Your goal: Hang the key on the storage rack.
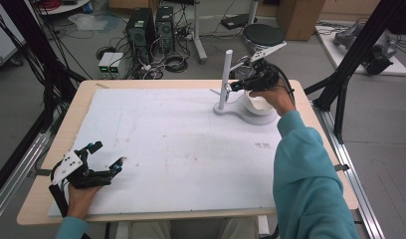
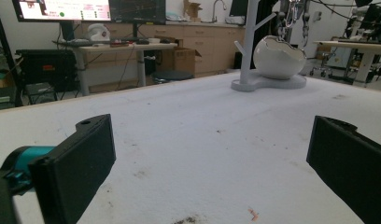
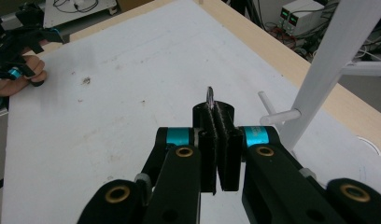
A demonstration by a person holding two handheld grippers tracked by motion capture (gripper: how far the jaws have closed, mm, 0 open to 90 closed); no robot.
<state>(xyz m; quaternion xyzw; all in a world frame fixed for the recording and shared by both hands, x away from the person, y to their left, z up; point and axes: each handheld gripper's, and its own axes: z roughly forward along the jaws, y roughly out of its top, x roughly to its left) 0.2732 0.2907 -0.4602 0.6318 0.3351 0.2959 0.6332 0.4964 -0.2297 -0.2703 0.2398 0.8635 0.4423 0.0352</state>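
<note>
White foam-covered tabletop (image 1: pixel 181 149), cluttered lab behind. My right gripper (image 3: pixel 218 109) is clamped tight on a small thin metal ring (image 3: pixel 210 95); just its top arc pokes out above the pads, close to a short white peg (image 3: pixel 278 116) on the white branched stand (image 1: pixel 224 79). Ring looks light, stiff and slick, so I judge a pinch across the flat band is the safest hold; edge-on it could twist out. White egg-shaped bowl (image 2: pixel 278 57) sits on the stand's base. My left gripper (image 1: pixel 104 157) rests at the near-left corner, jaws spread wide, holding nothing.
</note>
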